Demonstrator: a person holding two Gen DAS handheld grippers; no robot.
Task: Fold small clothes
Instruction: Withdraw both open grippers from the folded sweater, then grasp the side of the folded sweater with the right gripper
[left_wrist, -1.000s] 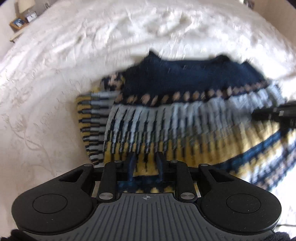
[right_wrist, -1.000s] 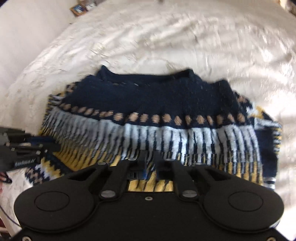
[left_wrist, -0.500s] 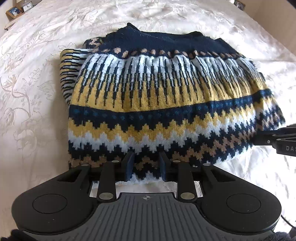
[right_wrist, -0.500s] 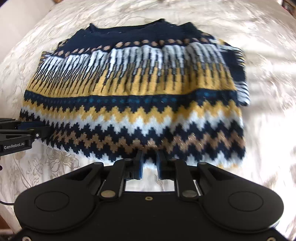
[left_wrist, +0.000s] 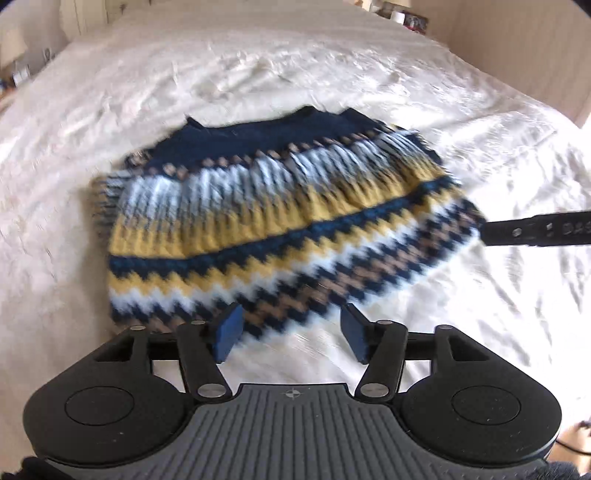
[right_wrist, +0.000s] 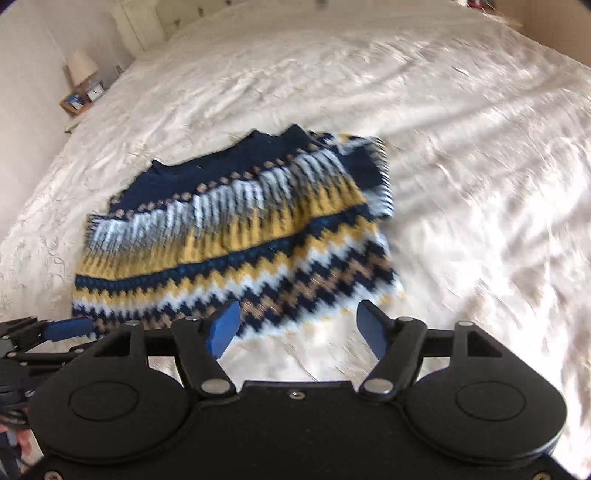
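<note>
Folded sweater (left_wrist: 280, 229), banded navy, white, yellow and tan zigzags, lies on bedspread (left_wrist: 461, 122); my grippers (left_wrist: 290, 332) (right_wrist: 295, 328), just opened, hold nothing.

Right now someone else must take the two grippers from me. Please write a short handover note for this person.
Left gripper: jaws have just been opening; nothing between them, just at the sweater's near hem.
Right gripper: the same, jaws have just been opening, empty, at the near hem.
Sweater: lies folded on the white bedspread, collar at the far side, zigzag hem towards you, sleeve edges showing at both sides.
Done: the fold is laid down and released.
Left: probably check that it is tidy, and perhaps fold once more to make it smaller.
</note>
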